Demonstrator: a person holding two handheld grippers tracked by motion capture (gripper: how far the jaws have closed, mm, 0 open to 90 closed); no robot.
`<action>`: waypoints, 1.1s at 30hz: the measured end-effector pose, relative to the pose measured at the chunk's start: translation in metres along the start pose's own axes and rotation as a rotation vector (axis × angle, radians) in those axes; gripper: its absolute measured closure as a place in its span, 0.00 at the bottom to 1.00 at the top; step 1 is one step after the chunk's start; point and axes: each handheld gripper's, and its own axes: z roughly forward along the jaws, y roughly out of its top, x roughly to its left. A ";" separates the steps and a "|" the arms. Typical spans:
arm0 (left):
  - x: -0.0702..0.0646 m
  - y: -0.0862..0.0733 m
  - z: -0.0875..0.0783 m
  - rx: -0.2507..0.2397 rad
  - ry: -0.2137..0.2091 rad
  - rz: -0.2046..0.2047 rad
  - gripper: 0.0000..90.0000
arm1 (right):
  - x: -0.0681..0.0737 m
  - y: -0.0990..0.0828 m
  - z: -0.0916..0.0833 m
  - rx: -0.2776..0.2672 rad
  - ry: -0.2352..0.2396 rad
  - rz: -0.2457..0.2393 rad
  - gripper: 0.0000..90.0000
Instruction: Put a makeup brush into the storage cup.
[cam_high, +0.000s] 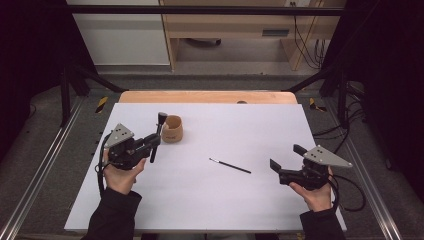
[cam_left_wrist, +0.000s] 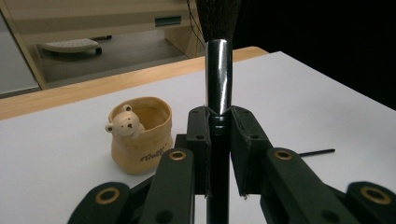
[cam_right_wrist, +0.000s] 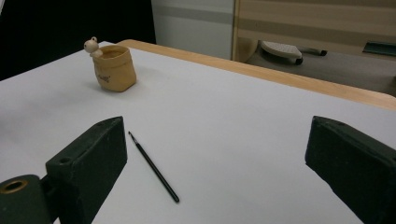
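High view: left gripper (cam_high: 151, 142) sits near the table's left edge, jaws clamped on a big brush (cam_high: 157, 134), bristle end up, handle hanging below the jaws. Cup (cam_high: 173, 128) stands just beside it, toward the far edge, apart from the brush. Thin brush (cam_high: 230, 166) lies flat mid-table, well apart from both grippers. Right gripper (cam_high: 286, 159) is near the right edge, jaws wide, nothing in them.

Left gripper view: pads pinch the brush (cam_left_wrist: 218, 88) at the bottom of its metal ferrule, shaft about upright, bristles out the top of frame. Cup (cam_left_wrist: 140, 135) w/ a bear figure on its rim stands left of the jaws, mouth open & empty as far as I can see.

Right gripper view: jaws spread wide, w/ the thin brush (cam_right_wrist: 154, 167) on the table (cam_right_wrist: 261, 140) between & ahead of them, cup (cam_right_wrist: 115, 68) far off near the far left corner.

Risks, imo: grip is on smooth shiny metal, so the brush could slip or pivot. Cup looks light & small; a handle coming in off-centre may hit the rim or bear & tip it. Thin brush lies flat, so jaws may scrape the table or roll it away.
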 end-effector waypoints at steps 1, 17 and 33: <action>0.002 0.002 0.000 -0.007 0.004 -0.003 0.87 | 0.000 0.000 0.000 -0.003 -0.001 0.001 0.07; 0.007 0.014 0.014 -0.041 0.024 -0.017 0.87 | 0.001 0.000 0.003 0.002 0.004 0.000 0.07; 0.009 0.034 0.023 -0.066 0.043 -0.011 0.87 | 0.002 -0.001 0.004 0.005 0.007 0.000 0.07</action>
